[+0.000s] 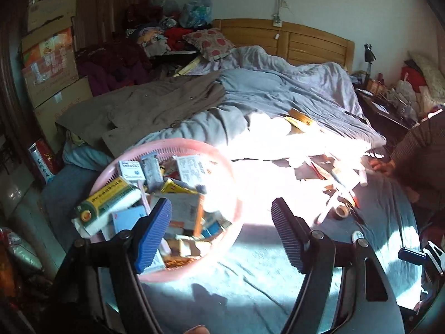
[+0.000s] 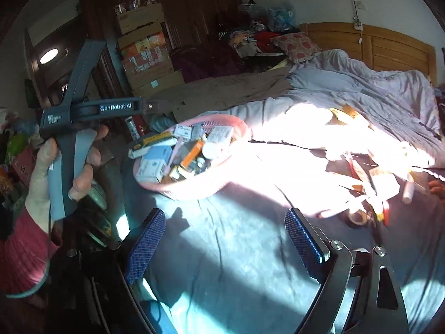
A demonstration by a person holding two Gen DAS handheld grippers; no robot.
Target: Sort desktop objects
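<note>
Both claws, left gripper (image 1: 221, 233) & right gripper (image 2: 225, 246), are wide open w/ nothing held. I'm between grabs. Pink basket (image 2: 236, 123) sits ahead-left; loose pile (image 2: 370, 186) ahead-right comes next, I think.

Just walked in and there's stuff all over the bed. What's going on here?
A person is sorting small items on the bed, a handheld gripper in each hand. Both the left gripper and the right gripper are open and empty. A pink basket already holds many boxes and tubes. A loose pile, with a tape roll, is still unsorted to the right in the sunlight.
</note>
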